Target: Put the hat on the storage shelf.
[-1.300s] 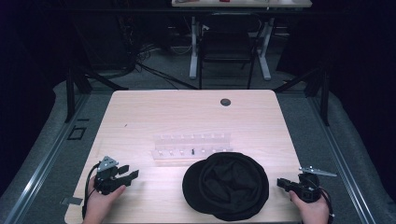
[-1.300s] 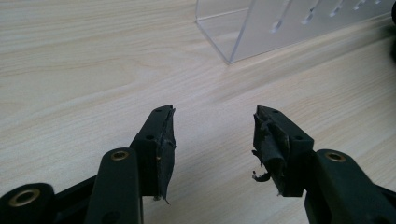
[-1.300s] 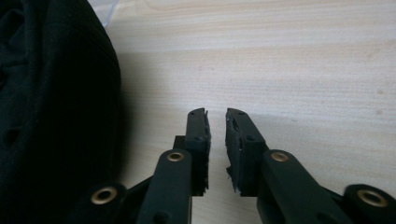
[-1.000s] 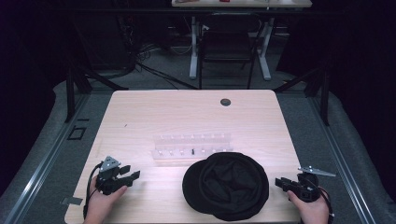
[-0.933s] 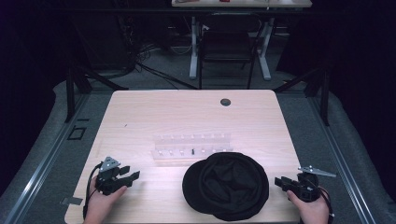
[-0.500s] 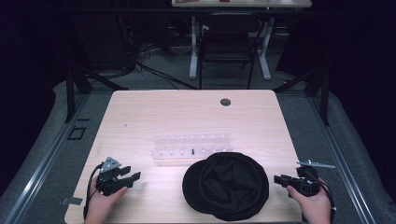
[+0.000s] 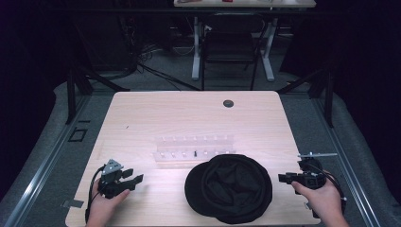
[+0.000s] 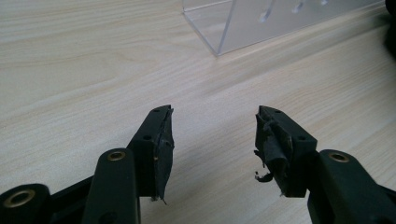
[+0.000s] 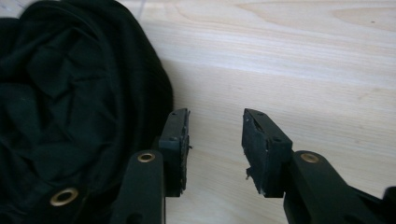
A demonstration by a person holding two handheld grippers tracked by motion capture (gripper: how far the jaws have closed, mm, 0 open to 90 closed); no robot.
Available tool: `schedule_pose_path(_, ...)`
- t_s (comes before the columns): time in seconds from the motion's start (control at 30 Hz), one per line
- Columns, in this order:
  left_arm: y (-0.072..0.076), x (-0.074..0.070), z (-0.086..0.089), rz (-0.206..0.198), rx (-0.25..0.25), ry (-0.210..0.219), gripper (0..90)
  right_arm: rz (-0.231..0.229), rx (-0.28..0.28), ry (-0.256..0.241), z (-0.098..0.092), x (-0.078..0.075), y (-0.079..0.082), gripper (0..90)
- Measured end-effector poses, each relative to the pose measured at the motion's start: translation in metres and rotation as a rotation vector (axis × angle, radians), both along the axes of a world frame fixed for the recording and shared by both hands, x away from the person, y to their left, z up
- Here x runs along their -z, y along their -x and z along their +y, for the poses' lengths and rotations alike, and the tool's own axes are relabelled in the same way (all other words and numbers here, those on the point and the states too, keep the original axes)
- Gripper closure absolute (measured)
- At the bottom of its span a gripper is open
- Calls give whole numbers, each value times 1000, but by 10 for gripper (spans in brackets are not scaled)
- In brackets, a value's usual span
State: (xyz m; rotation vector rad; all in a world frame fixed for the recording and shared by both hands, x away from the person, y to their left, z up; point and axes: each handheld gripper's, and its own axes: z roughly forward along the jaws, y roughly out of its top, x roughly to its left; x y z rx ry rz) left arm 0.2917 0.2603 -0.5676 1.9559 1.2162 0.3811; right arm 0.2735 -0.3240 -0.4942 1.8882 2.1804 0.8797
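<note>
— Where the wooden table [image 7: 142, 113] is concerned, what lies on it, largest first?

— Black hat [image 7: 229, 187], front centre, crumpled; clear acrylic rack [image 7: 194, 147] just behind it.

— Grippers?

— Right gripper [image 7: 283, 178]: jaws parted, empty, just beside the hat's edge. Left gripper [image 7: 136, 177]: jaws parted, empty, well left of the hat, near the rack's corner.

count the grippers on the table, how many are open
2, both open and empty. The left gripper is near the table's front left edge; the right gripper is just right of the black hat.
</note>
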Motion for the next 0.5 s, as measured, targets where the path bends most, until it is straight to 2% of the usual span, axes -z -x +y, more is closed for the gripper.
schedule_pose_path(0.13, 0, 0, 0, 2, 4, -1, 466, 7, -9, 15, 8, -7, 0, 571)
schedule_pose_path(0.2, 0, 0, 0, 3, 5, -3, 466, 11, -2, 13, 10, -10, -1, 571)
schedule_pose_path(0.23, 0, 0, 0, 2, 7, -5, 466, 29, 3, 0, 12, -15, -2, 572)
schedule_pose_path(0.33, 0, 0, -1, 3, 7, -4, 466, 25, 6, 0, 14, -20, -3, 572)
schedule_pose_path(0.43, 0, 0, -1, 1, 8, -6, 466, 34, 4, 22, 18, -27, -6, 571)
schedule_pose_path(0.47, 0, 0, -1, 0, 8, -6, 466, 56, -1, 31, 22, -30, -8, 604)
schedule_pose_path(0.5, 0, 0, -1, 0, 8, -6, 466, 56, -1, 31, 22, -30, -8, 604)
